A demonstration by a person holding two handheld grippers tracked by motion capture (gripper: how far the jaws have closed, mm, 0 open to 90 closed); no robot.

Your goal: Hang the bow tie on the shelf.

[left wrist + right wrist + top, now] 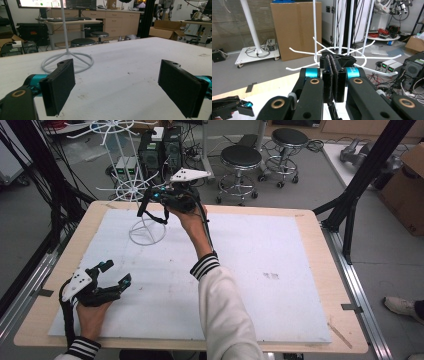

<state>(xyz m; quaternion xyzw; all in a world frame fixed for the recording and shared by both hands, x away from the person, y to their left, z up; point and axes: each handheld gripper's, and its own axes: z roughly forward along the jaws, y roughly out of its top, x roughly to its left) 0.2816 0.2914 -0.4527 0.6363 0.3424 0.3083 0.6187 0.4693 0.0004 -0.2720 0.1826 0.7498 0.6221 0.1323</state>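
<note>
Showing a white wire rack [147,237] standing on its ring base near the far left corner of the surface [260,270], pole upright, thin arms spreading from it higher up. Held beside that pole, above the far edge, the right gripper [152,195], jaws clenched flat together on what looks like a thin black strap [145,209]. Strap hanging down in a loose loop from the jaws, just beside the pole and over the ring base; touching the rack or not, impossible to tell. In the right gripper view, pads of the right gripper [333,60] pressed together with the rack's [314,37] arms directly beyond them and a strip of the strap [332,110] below. Near the left near corner, the left gripper [116,272], jaws released and wide apart, nothing between them. In the left gripper view, the left gripper [117,67] low over the surface [130,57], facing the rack's base [67,62].
</note>
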